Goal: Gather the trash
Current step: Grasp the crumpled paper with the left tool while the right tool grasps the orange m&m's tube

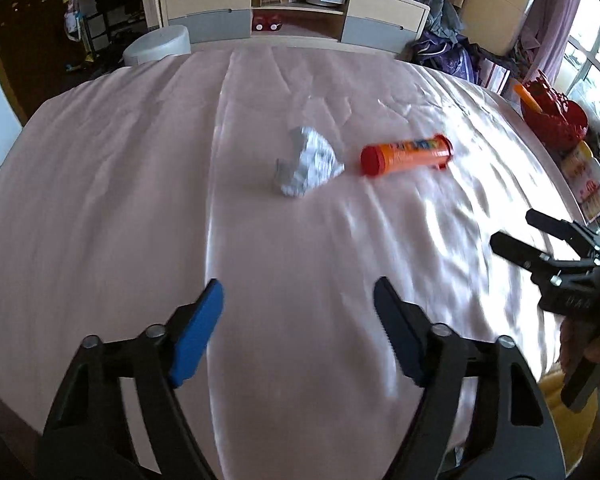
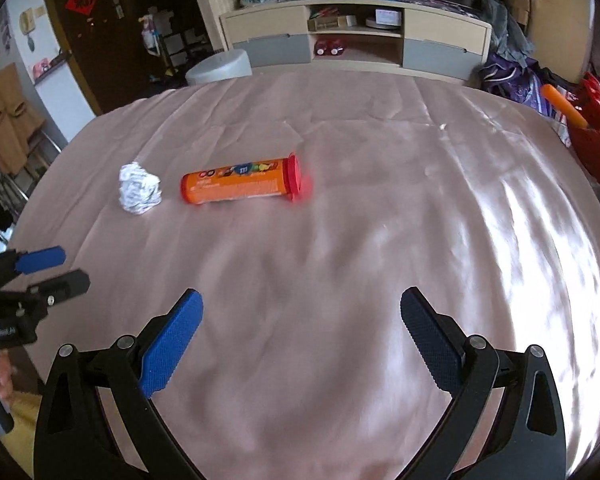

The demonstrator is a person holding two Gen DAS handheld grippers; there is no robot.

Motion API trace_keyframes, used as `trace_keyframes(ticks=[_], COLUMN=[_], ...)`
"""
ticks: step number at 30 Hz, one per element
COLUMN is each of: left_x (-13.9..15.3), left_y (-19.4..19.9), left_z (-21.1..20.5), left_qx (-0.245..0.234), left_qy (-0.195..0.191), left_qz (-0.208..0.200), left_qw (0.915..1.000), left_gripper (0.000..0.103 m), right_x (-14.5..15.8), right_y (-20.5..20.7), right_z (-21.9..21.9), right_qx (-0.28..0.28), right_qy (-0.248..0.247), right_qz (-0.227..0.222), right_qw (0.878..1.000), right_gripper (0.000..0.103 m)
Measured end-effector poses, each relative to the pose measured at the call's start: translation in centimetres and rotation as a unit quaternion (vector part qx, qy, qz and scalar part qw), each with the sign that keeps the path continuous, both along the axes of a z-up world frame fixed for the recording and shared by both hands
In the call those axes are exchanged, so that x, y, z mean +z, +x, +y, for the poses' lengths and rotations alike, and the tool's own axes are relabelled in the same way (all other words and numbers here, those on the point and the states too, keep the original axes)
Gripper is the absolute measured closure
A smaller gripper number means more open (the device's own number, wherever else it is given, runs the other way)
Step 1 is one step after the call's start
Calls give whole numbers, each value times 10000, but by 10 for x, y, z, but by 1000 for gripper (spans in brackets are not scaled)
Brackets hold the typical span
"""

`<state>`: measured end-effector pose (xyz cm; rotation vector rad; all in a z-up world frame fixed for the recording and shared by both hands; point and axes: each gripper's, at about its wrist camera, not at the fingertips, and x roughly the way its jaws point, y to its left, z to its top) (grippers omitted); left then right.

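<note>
Viewing from left wrist: the left gripper (image 1: 298, 300) hovers over the near part of the bed (image 1: 100, 200), jaws spread wide, holding nothing.
Paper ball (image 1: 308, 168): crumpled white wad lying about mid-bed, ahead of the jaws, just beside the tube's closed end but apart from it.
Orange tube (image 1: 406, 154): candy tube on its side to the right of the wad, lid toward the bed's right edge.
Right gripper (image 1: 512, 232): near the right edge, jaws parted, empty.
Viewing from right wrist: the right gripper (image 2: 300, 308) has its jaws wide apart, nothing between them.
Paper ball (image 2: 139, 194): likely featherlight and soft; it should crush slightly, so pinch across its middle.
Orange tube (image 2: 236, 186): probably stiff, smooth plastic, apt to roll on the glossy sheet; clamp across the barrel.
Left gripper (image 2: 54, 268): at the left, open and empty.
</note>
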<state>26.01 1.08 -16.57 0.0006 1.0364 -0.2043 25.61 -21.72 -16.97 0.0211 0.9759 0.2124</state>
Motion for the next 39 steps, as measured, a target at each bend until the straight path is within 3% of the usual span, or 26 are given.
trace_keyframes(ticks=[5, 11, 18, 20, 24, 33, 38, 39], left_x=[-4, -13, -19, -20, -20, -4, -3, -4], left_y=[31, 56, 68, 67, 68, 56, 61, 62], left_z=[-9, -26, -34, -36, -47, -59, -62, -61], left_qx=[-7, -156, -312, -402, -602, -785, -786, -776], left_qy=[-124, 93, 22, 9, -18, -14, -65, -97], left_qz=[45, 41, -3, -19, -13, -189, -81, -52], left_qw=[9999, 9998, 9995, 9992, 9982, 9967, 9969, 9969], left_gripper=[56, 53, 54, 62, 103, 103, 103, 97], right_x=[-3, 1, -6, -5, 0, -10, -16, -17], right_y=[29, 50, 64, 68, 70, 78, 84, 85], right_z=[5, 1, -1, -2, 0, -1, 5, 7], right_qx=[100, 82, 201, 199, 334, 408, 519, 536], right_qy=[-25, -42, 47, 98, 214, 133, 24, -1], right_qz=[42, -47, 37, 31, -37, 36, 79, 80], right_qw=[9999, 9999, 9998, 9997, 9992, 9991, 9986, 9985], right_gripper=[4, 4, 4, 4, 4, 4, 4, 4])
